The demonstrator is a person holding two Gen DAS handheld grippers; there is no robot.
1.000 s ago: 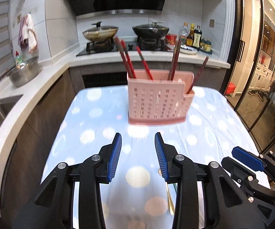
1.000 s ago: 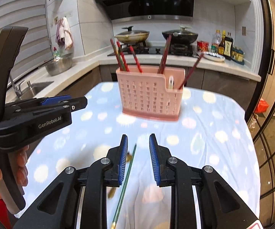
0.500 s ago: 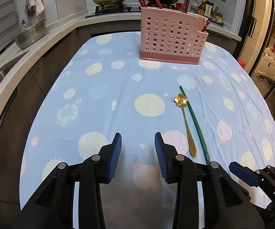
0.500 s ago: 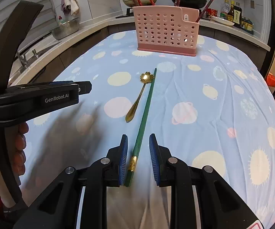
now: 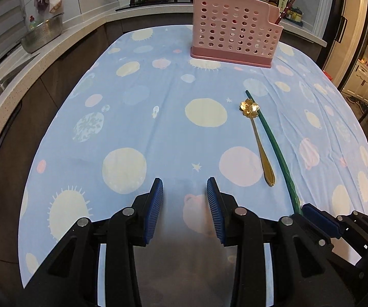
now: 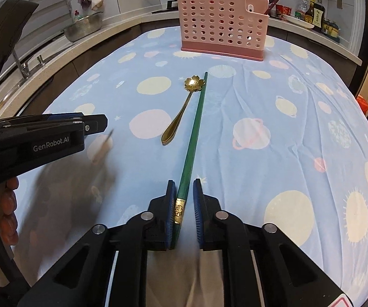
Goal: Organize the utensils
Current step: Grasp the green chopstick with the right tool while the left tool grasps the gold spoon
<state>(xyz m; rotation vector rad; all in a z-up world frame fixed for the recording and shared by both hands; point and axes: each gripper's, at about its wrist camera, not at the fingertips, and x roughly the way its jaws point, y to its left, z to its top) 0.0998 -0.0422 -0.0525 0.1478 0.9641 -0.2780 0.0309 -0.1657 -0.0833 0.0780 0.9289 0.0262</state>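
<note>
A green chopstick [image 6: 195, 130] lies on the blue dotted tablecloth, and a gold flower-headed spoon [image 6: 181, 110] lies beside it on its left. My right gripper [image 6: 184, 186] is open, its two pads on either side of the chopstick's near end; the left pad [image 6: 171, 204] touches it. My left gripper [image 5: 184, 189] is open and empty, low over the cloth to the left of both utensils [image 5: 259, 143]. A pink perforated utensil holder [image 6: 222, 30] with several red chopsticks stands at the far end of the table, also in the left wrist view [image 5: 235, 33].
A kitchen counter with a steel bowl [image 5: 43, 35] and sink runs along the left. A stove with pans and sauce bottles [image 6: 314, 12] stand behind the holder. The table's edge [image 5: 43, 138] curves away on the left, and the cloth's right edge falls off on the right.
Both grippers have come down and back from the holder to the near part of the table. The right gripper's pads now straddle the green chopstick's near end.
</note>
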